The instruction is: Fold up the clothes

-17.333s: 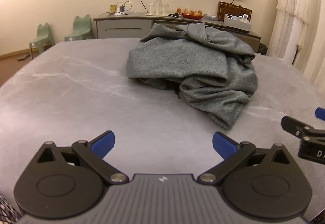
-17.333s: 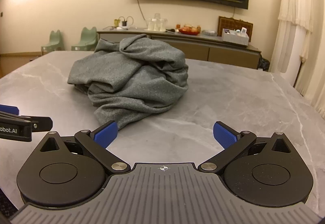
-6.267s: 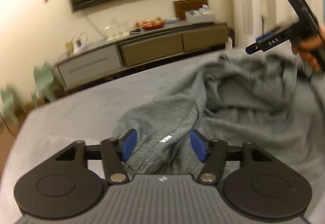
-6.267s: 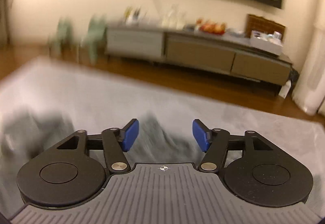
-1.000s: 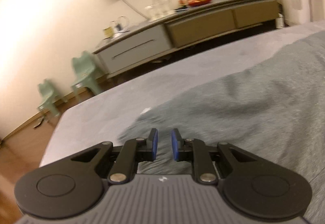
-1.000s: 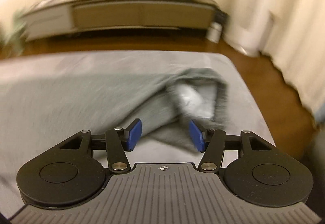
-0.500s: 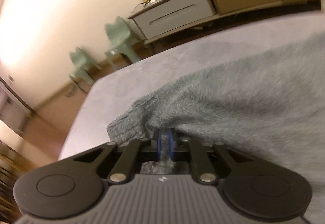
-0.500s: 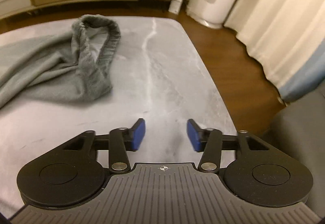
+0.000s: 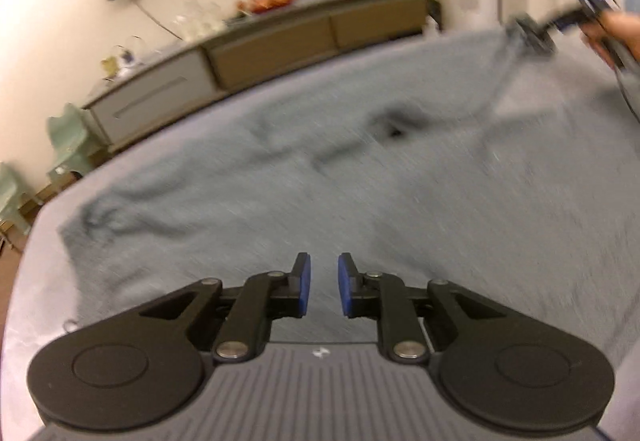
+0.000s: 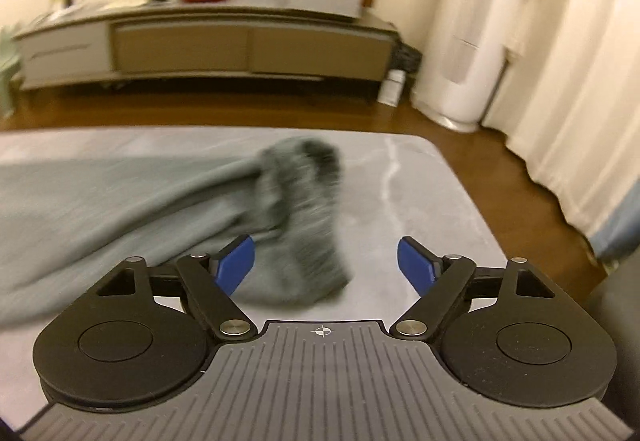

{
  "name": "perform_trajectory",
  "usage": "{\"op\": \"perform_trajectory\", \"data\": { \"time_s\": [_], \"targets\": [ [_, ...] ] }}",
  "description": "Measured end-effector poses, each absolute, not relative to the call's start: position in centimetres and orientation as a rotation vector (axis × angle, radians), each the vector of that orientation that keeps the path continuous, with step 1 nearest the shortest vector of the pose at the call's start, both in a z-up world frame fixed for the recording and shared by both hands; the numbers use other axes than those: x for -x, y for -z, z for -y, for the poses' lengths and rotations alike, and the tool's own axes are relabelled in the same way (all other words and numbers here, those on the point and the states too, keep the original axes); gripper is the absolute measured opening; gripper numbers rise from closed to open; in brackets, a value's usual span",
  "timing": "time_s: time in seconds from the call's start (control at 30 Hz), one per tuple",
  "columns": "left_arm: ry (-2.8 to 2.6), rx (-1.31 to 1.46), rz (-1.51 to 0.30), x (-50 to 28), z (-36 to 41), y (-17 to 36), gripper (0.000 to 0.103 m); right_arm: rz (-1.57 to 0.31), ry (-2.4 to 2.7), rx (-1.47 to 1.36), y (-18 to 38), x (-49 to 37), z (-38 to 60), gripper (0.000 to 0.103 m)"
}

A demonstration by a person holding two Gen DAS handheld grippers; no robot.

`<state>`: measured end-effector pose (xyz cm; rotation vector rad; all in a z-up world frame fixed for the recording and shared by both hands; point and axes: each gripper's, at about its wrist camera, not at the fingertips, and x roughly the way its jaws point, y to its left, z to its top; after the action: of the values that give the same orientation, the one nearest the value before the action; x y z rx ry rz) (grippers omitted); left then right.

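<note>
A grey sweatshirt (image 9: 360,177) lies spread out over the grey marble table (image 10: 424,193). My left gripper (image 9: 323,289) hovers over the near part of the cloth, its blue pads a small gap apart with nothing between them. My right gripper (image 10: 326,263) is open wide above a sleeve cuff (image 10: 304,217) near the table's right end; the cuff lies between and beyond the fingers, not gripped. The right gripper also shows in the left wrist view (image 9: 528,33), at the far right by the cloth's edge, blurred.
A long low sideboard (image 10: 224,41) with dishes stands against the far wall. Green child chairs (image 9: 68,137) stand at the left. A white cylindrical appliance (image 10: 468,73) and curtains are at the right. The table's right edge (image 10: 472,209) drops to a wooden floor.
My left gripper has let go of the cloth, opened slightly and pulled back over the garment. My right gripper has opened wider and moved over the sleeve cuff.
</note>
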<state>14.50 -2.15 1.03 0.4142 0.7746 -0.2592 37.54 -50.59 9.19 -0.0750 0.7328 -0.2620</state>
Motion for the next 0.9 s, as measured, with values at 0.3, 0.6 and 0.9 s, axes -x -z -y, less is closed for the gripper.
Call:
{"op": "perform_trajectory", "data": {
  "time_s": [0.3,0.6,0.9],
  "targets": [
    [0.245,-0.440,-0.862,-16.2,1.3,1.5,0.017,-0.526,0.018,0.295,-14.4,-35.5,53.5,0.001],
    [0.299,-0.480,-0.862,-15.6,0.3,0.6,0.017,-0.678,0.049,0.745,-8.7,-26.6,55.7,0.042],
    [0.169,-0.279,-0.787,-21.4,-4.4,-2.9,0.017,-0.703,0.036,-0.053,-13.2,-31.1,57.8,0.070]
  ]
}}
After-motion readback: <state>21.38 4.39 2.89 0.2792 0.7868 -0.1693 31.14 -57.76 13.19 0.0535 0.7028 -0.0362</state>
